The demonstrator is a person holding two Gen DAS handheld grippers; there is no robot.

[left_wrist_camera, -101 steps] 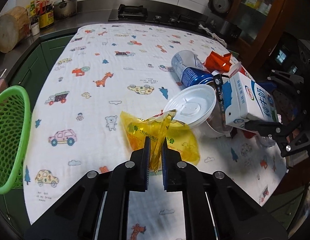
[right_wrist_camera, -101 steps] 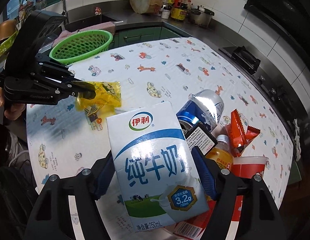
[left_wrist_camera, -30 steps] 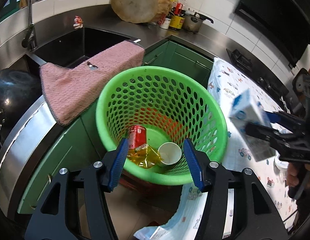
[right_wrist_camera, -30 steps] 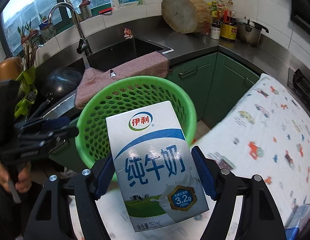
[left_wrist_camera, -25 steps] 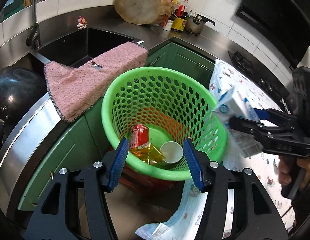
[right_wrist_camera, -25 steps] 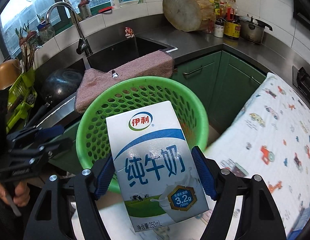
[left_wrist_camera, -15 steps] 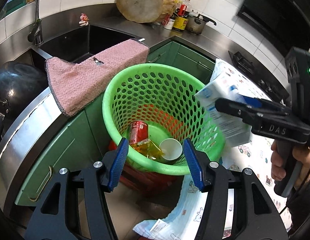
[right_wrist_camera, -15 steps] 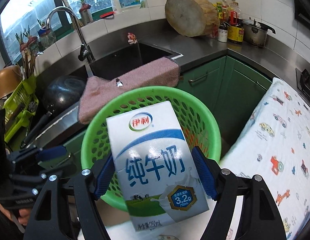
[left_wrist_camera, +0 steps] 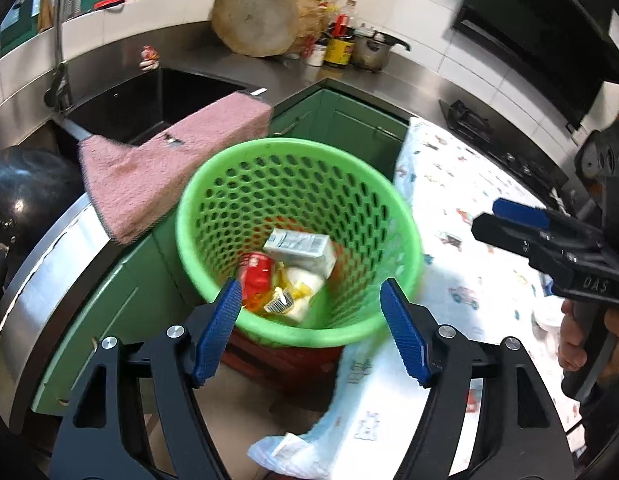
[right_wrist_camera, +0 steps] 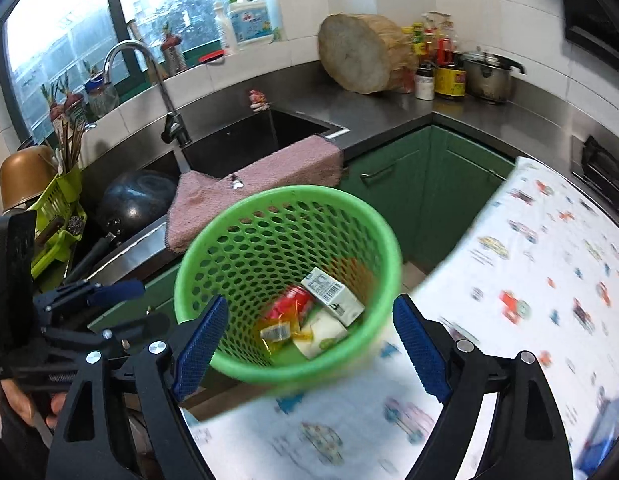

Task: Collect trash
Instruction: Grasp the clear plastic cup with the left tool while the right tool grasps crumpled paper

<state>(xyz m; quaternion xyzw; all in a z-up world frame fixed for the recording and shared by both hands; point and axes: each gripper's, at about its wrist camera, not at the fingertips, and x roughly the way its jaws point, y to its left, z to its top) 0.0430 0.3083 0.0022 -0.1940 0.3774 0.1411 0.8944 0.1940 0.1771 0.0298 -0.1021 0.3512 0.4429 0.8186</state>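
Note:
A green perforated basket (left_wrist_camera: pixel 269 168) stands beside the table; it also shows in the right wrist view (right_wrist_camera: pixel 245 236). Inside lie a white milk carton (left_wrist_camera: pixel 299 251) (right_wrist_camera: pixel 333 298), a red can (left_wrist_camera: pixel 255 274) (right_wrist_camera: pixel 291 302), a yellow wrapper (left_wrist_camera: pixel 283 300) (right_wrist_camera: pixel 279 332) and a white cup (right_wrist_camera: pixel 319 332). My left gripper (left_wrist_camera: pixel 311 318) is open and empty, just above the basket's near rim. My right gripper (right_wrist_camera: pixel 309 332) is open and empty above the basket; it shows from the side in the left wrist view (left_wrist_camera: pixel 521 220).
A pink towel (left_wrist_camera: pixel 165 164) hangs over the sink edge (right_wrist_camera: pixel 341 132) behind the basket. A table with a cartoon-print cloth (right_wrist_camera: pixel 529 264) lies to the right. Green cabinets (right_wrist_camera: pixel 421 184), a faucet (right_wrist_camera: pixel 165 92) and a black pan (right_wrist_camera: pixel 137 200) are around.
My right gripper has opened and let go of the milk carton, which now lies in the basket. The left gripper stays open over the basket.

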